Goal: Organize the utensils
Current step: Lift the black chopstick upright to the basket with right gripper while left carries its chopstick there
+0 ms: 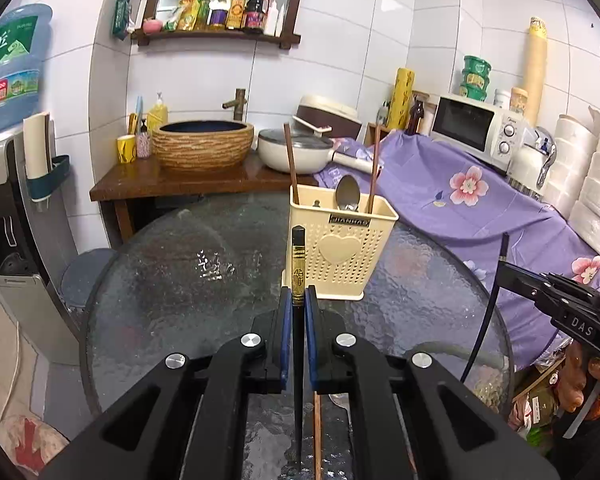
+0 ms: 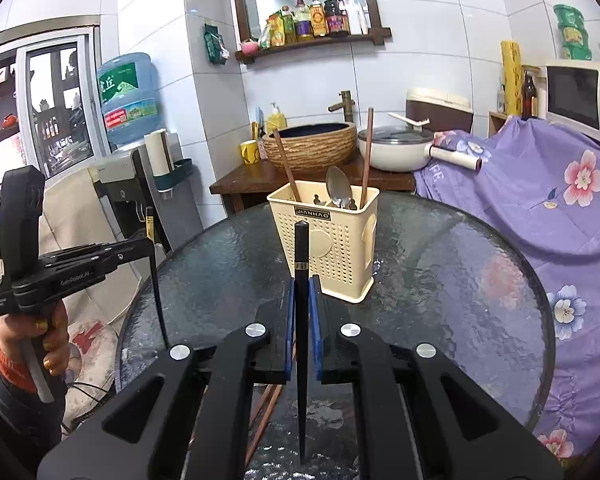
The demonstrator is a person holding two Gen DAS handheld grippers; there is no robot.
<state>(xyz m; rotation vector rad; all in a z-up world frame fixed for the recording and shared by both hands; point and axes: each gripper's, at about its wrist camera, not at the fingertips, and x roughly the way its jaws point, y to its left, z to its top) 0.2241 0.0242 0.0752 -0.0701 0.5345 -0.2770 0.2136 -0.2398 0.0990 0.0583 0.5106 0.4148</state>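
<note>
Two grippers: we hold the left gripper and right gripper each clamped on one black chopstick, lifted off the tabletop.
Holder: cream utensil holder stands just ahead of both grippers.
Done: two brown chopsticks and one spoon inside.
Left: our two black chopsticks, plus brown chopsticks lying below the grippers; number unclear.

Bright, even indoor light, glare on the glass table, strong fisheye bending and dark corners.
</note>
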